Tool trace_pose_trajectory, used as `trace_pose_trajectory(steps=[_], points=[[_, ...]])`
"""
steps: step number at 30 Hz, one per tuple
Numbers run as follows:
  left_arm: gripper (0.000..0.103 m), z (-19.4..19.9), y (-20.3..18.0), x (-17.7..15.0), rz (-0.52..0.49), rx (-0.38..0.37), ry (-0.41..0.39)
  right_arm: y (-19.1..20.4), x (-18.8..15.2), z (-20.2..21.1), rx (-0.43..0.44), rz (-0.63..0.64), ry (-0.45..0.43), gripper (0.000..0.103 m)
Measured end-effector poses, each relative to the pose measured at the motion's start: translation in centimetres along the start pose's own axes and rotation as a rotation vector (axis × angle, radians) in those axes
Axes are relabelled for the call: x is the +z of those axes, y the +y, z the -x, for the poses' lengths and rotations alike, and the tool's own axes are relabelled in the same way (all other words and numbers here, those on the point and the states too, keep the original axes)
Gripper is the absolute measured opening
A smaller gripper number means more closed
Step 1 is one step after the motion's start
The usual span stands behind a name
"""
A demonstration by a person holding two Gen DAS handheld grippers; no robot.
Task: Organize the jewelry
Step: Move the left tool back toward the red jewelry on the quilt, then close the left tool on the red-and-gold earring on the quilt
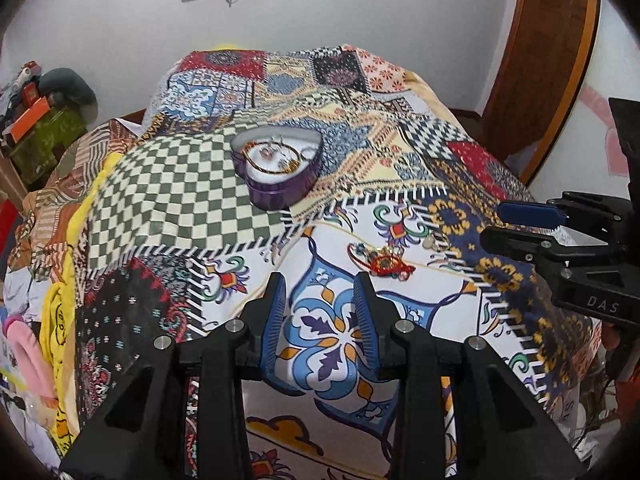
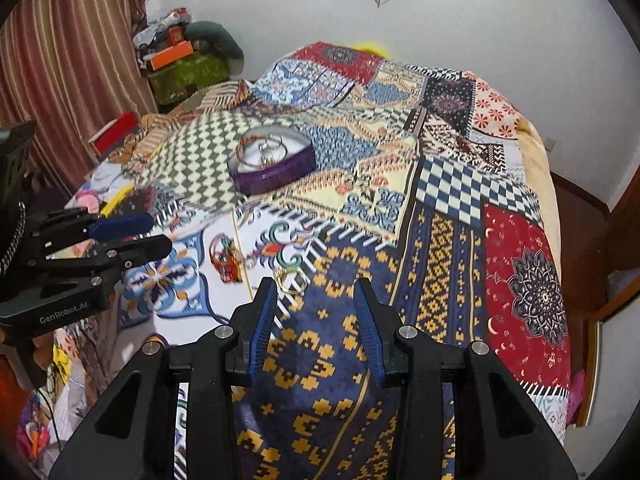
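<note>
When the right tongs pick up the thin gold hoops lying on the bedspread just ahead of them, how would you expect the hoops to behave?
The gold hoops look like thin wire rings, so probably very light and fairly stiff. They lie flat on the soft bedspread, so the open right tongs may pinch cloth along with them. Being smooth, slim metal, they could slip or swivel between the pads.

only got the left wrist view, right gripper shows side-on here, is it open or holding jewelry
observer: The right gripper is open, with nothing between its fingers.
operator: any jewelry close to it
observer: Thin gold hoops lie on the patchwork bedspread, just past the tip of the finger on the picture's left.
operator: what's on the far side of it
observer: A red fabric patch with a dark mandala; I see no jewelry on it.
</note>
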State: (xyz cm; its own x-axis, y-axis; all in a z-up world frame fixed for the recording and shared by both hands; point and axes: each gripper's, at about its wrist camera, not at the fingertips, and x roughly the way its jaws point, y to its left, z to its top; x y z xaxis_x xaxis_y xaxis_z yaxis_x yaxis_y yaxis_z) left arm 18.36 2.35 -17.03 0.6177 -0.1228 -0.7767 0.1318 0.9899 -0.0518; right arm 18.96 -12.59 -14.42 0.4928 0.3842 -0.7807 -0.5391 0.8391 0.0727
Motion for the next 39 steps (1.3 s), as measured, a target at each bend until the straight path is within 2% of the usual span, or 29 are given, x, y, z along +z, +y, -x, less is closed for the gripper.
trace_pose_trajectory(steps=[7,12,25,29,33,39], points=[[0.034,-1.4,-1.0,-0.1,-0.024,-0.034,0.025,0.2,-0.5,-1.1,0.042,0.006,0.03,0.036],[0.034,-1.5,-2.1,-0.1,-0.059,-0.052,0.018,0.4,-0.3,-1.6,0.118,-0.003,0.045,0.036],[0.034,-2.3,-1.3,0.7,-0.017,-0.062,0.003,0.2,0.2,-3.5,0.127,0.004,0.01,0.036],[0.034,-3.0,-1.3,0.9,0.006,-0.085,0.006,0.3,0.3,-3.7,0.135,0.017,-0.003,0.036],[0.034,-3.5,-1.5,1.2,0.019,-0.093,-0.005,0.2,0.4,-3.9,0.132,0.021,-0.012,0.022],[0.031,-4.1,-1.7,1.3,0.027,-0.108,-0.01,-0.6,0.3,-3.8,0.169,-0.014,-0.024,0.02]])
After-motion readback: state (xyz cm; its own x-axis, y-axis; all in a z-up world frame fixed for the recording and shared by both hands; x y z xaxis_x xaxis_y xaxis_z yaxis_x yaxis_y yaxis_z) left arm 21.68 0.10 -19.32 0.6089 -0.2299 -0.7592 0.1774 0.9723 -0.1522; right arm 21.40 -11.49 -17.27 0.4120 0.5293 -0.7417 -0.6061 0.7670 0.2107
